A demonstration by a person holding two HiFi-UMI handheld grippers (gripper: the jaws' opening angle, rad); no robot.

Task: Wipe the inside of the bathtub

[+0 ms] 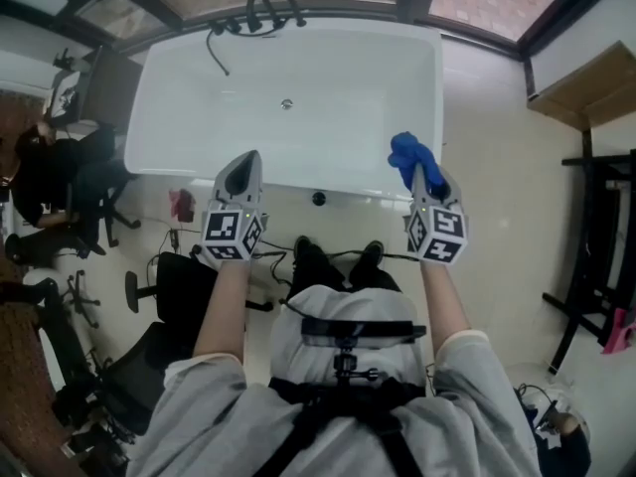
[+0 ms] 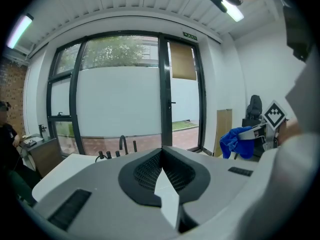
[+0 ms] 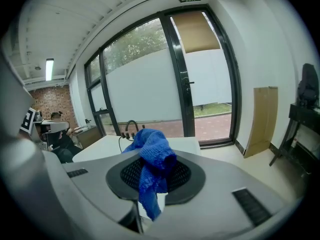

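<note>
So, pre-wipe pose. The right gripper [image 1: 425,179] had its jaws clamped on the blue cloth [image 1: 407,155]. The left gripper [image 1: 244,165] had its jaws closed together with nothing between them. Both were held over the near rim of the bathtub [image 1: 159,127], and the cloth wasn't touching it yet.

My read: the step in hand was getting the cloth down onto the inner surface. To do it well:
- Tip the right gripper down so the wad meets the enamel, not the jaw tips.
- Wipe the walls first, then the floor toward the drain [image 1: 286,104].
- Use overlapping passes and light pressure.
- Keep the left gripper out of the sweep path.

The cloth looked knitted, bunched into a wad above the jaws with a loose tail hanging below. That tail could drag. The tub was white and rectangular and looked empty, with a dark faucet [image 1: 260,10] at the far end.
</note>
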